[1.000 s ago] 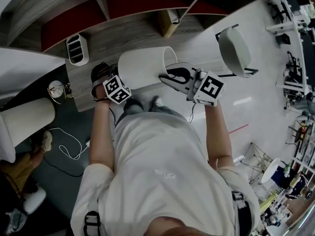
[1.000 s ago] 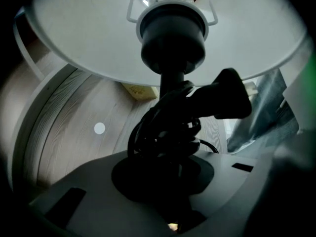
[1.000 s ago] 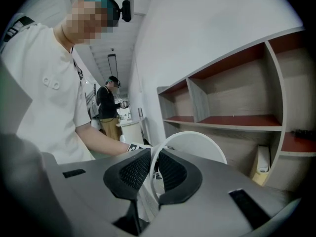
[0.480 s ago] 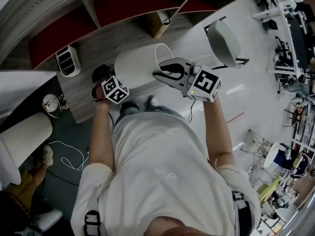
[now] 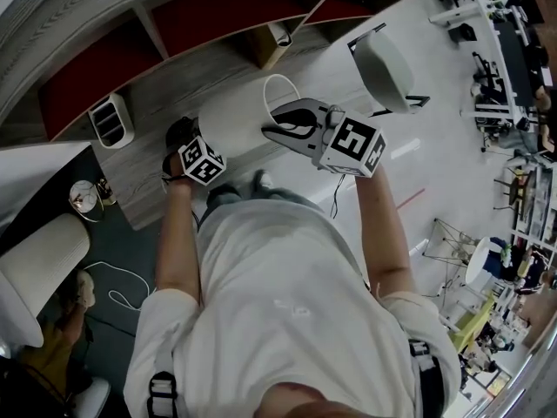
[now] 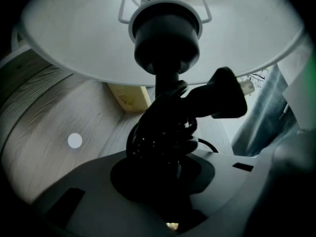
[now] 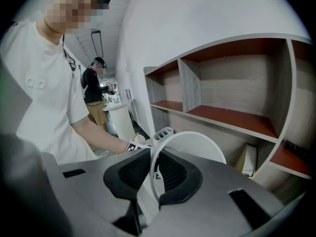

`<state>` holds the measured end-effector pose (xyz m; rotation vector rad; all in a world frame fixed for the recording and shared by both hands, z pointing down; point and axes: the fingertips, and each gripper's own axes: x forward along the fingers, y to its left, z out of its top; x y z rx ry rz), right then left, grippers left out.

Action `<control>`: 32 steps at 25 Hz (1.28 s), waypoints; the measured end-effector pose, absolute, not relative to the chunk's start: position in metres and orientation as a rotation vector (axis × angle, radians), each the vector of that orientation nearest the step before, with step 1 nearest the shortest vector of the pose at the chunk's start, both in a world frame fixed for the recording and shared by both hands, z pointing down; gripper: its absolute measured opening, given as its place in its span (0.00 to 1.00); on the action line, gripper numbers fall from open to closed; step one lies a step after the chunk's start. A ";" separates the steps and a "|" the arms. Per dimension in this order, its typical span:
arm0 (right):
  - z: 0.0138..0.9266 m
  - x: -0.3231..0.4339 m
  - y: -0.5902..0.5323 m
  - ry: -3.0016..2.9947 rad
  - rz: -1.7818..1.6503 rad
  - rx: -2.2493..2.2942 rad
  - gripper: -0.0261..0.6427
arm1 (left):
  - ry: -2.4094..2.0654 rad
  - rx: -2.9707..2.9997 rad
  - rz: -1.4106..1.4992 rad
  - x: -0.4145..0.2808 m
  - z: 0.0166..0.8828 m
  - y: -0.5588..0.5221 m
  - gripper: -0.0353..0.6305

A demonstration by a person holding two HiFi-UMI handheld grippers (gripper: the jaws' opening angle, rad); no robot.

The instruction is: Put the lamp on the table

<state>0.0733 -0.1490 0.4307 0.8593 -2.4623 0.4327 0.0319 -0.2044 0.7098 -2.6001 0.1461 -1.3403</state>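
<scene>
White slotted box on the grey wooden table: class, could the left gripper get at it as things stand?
Probably not yet. The left gripper sits close to the white slotted box with bare grey wooden table between, but its opening jaws have the lamp's black stem between them.

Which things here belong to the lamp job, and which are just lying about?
Job:
lamp
table
left hand-held gripper, jaws opening around the stem
right hand-held gripper, clamped on the shade rim

Lying about:
slotted white unit
white chair
tan box
</scene>
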 end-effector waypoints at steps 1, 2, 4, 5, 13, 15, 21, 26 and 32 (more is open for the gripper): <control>0.431 0.073 -0.151 -2.454 0.437 0.857 0.16 | 0.145 -2.606 -1.335 0.033 0.710 -0.204 0.21; 0.431 0.072 -0.153 -2.446 0.443 0.855 0.16 | 0.145 -2.614 -1.329 0.034 0.711 -0.205 0.21; 0.434 0.069 -0.159 -2.428 0.455 0.851 0.16 | 0.146 -2.632 -1.321 0.034 0.715 -0.207 0.21; 0.435 0.068 -0.162 -2.418 0.463 0.849 0.16 | 0.147 -2.642 -1.317 0.033 0.717 -0.208 0.21; 0.435 0.059 -0.178 -2.363 0.526 0.846 0.16 | 0.208 -2.680 -1.271 0.035 0.719 -0.219 0.22; 0.436 0.057 -0.183 -2.348 0.539 0.860 0.16 | 0.232 -2.668 -1.267 0.034 0.720 -0.223 0.23; 0.434 0.046 -0.194 -2.308 0.528 0.856 0.16 | 0.326 -2.607 -1.261 0.026 0.720 -0.233 0.28; 0.429 0.035 -0.198 -2.286 0.501 0.821 0.16 | 0.385 -2.555 -1.285 0.014 0.714 -0.235 0.37; 0.425 0.017 -0.204 -2.252 0.478 0.764 0.16 | 0.448 -2.602 -1.256 0.002 0.692 -0.233 0.41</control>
